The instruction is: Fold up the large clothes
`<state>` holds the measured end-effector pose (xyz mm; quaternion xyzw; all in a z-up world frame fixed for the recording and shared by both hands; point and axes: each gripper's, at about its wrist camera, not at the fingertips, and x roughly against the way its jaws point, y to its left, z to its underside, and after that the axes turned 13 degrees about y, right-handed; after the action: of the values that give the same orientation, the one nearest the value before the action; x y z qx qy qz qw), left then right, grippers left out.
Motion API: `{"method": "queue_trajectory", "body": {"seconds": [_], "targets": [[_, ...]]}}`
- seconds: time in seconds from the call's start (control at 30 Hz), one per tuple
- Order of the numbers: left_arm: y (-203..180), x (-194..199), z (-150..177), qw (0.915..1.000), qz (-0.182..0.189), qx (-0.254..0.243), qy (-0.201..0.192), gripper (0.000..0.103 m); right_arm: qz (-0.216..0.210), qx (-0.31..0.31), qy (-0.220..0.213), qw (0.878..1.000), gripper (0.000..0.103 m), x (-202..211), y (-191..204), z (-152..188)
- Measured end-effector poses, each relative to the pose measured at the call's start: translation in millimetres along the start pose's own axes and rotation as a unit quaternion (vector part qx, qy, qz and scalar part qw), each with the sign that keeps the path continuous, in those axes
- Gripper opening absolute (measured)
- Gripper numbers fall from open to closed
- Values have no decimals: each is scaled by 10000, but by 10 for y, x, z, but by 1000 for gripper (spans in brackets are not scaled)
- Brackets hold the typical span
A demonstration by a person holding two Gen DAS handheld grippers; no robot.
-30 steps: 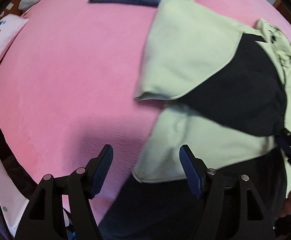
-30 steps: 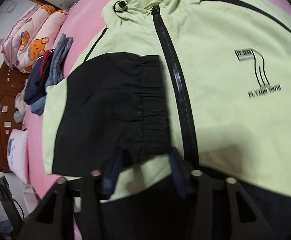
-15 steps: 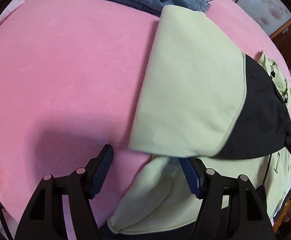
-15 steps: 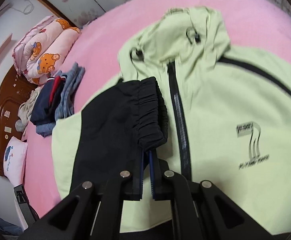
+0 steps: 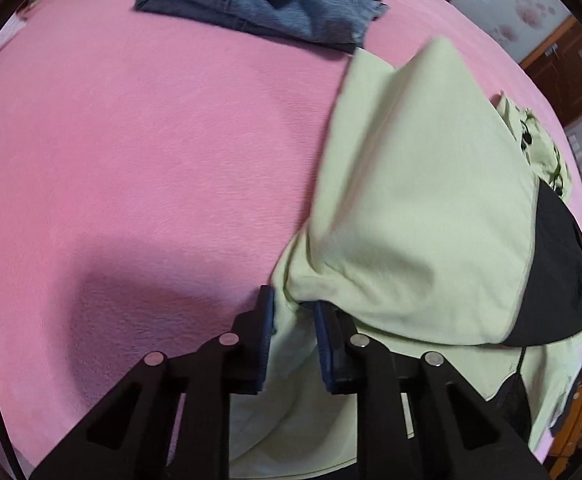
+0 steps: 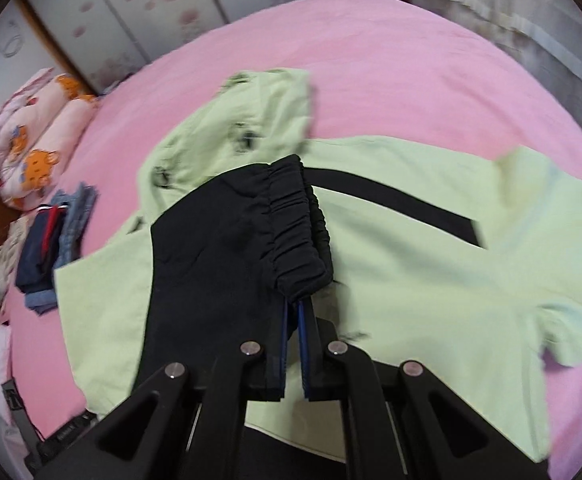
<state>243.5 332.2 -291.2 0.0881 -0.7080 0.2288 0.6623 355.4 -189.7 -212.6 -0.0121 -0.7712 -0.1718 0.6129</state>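
On the pink bed [image 6: 371, 60], both claws pinch the pale-green, black-cuffed jacket [image 6: 431, 260].

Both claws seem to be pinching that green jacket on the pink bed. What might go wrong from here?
1. The right gripper is shut on only the corner of the black cuff, so the sleeve could slip free.
2. The left gripper has just been closing on a bunched edge of the jacket; it may grab several layers and leave the fold lumpy.
3. The hood lies crumpled and could end up uneven inside the fold.
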Motion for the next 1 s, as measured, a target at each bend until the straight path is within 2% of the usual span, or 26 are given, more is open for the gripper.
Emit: {"method": "queue_trajectory", "body": {"seconds": [0.27, 0.4, 0.47, 0.53, 0.57, 0.7, 0.87, 1.0], "targets": [[-42, 80, 65, 9998, -215, 59, -8, 15, 180, -452, 467, 9977, 4, -214, -369, 310], [-5, 116, 116, 9995, -304, 15, 21, 15, 135, -817, 686, 9942, 4, -336, -494, 415], [-109, 90, 77, 9994, -333, 12, 37, 15, 69, -940, 758, 9927, 4, -360, -569, 455], [-182, 68, 65, 9994, -352, 5, 64, 15, 46, -966, 711, 9928, 4, -352, -624, 497], [-385, -42, -38, 9993, -374, 0, 76, 15, 76, -937, 690, 9932, 4, -351, -632, 506], [-522, -95, -72, 9989, -438, -63, 118, 15, 145, -888, 541, 9945, 4, -372, -659, 461], [-552, -101, -29, 9983, -518, -217, 157, 15, 73, -1145, 392, 9926, 4, -479, -705, 322], [-545, -76, -17, 9978, -548, -340, 165, 15, 214, -1116, 363, 9929, 6, -484, -653, 293]]}}
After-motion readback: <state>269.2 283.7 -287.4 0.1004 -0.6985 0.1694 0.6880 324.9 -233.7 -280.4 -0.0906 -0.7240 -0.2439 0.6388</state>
